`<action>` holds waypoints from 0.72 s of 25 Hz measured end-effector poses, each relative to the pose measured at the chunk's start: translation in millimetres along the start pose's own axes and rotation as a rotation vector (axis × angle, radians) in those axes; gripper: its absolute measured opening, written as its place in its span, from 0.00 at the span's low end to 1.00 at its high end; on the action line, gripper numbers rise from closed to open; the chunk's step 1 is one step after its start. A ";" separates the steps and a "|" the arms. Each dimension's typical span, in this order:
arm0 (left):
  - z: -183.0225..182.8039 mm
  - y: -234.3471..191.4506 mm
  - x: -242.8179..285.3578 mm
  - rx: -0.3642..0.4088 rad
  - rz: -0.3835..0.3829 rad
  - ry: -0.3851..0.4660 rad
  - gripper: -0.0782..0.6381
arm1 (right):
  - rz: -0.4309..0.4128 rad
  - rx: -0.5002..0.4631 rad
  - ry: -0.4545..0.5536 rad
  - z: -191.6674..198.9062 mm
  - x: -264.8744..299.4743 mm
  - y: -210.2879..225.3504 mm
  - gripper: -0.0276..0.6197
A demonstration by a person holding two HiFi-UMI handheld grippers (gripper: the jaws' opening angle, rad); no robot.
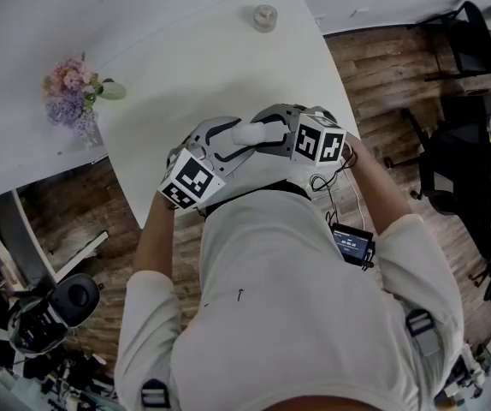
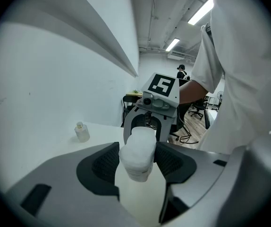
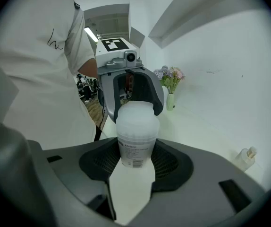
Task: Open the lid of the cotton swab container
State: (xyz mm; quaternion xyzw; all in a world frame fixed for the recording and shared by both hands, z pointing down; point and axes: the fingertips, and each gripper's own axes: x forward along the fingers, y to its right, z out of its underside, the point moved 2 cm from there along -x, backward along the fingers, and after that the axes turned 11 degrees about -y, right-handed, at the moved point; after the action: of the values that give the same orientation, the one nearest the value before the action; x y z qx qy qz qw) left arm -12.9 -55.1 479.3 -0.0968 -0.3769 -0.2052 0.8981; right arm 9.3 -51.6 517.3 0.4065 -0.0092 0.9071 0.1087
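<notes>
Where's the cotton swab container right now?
The cotton swab container sits mid head view, clamped between left gripper and right gripper above the table.

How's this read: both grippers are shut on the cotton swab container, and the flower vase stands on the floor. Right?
Not quite. The flower vase stands on the white table, not on the floor; the right gripper view shows it. The rest holds: the left gripper and the right gripper are both shut on the cotton swab container.
</notes>
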 end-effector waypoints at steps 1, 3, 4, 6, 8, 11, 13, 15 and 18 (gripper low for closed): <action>0.3 -0.2 0.8 -0.005 0.002 -0.003 0.46 | 0.005 -0.005 -0.005 1.0 0.1 0.5 0.35; 1.9 -0.3 2.5 -0.017 0.010 -0.011 0.46 | 0.011 -0.016 -0.017 2.9 1.2 1.0 0.35; 2.6 -0.3 3.0 -0.024 0.015 -0.014 0.46 | 0.012 -0.019 -0.021 3.6 1.7 1.0 0.35; 3.5 -0.1 3.5 -0.035 0.025 -0.016 0.46 | 0.012 -0.021 -0.022 4.3 2.0 0.5 0.35; 4.3 0.4 4.1 -0.040 0.033 -0.019 0.46 | 0.014 -0.021 -0.023 4.8 2.3 -0.1 0.35; 5.5 0.4 5.1 -0.046 0.045 -0.031 0.46 | 0.017 -0.024 -0.028 5.7 3.2 -0.1 0.35; 6.1 0.5 5.5 -0.049 0.057 -0.038 0.46 | 0.017 -0.025 -0.028 6.1 3.6 -0.4 0.35; 7.0 0.7 5.8 -0.053 0.071 -0.046 0.45 | 0.018 -0.027 -0.029 6.4 4.2 -0.8 0.35; 9.3 -0.1 5.5 -0.053 0.084 -0.061 0.45 | 0.023 -0.037 -0.037 6.0 5.9 -0.3 0.35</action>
State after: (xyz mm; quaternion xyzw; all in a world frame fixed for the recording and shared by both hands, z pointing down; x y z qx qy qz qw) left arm -15.3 -53.8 489.8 -0.1427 -0.3940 -0.1740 0.8911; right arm 10.0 -50.8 525.7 0.4210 -0.0328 0.9003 0.1054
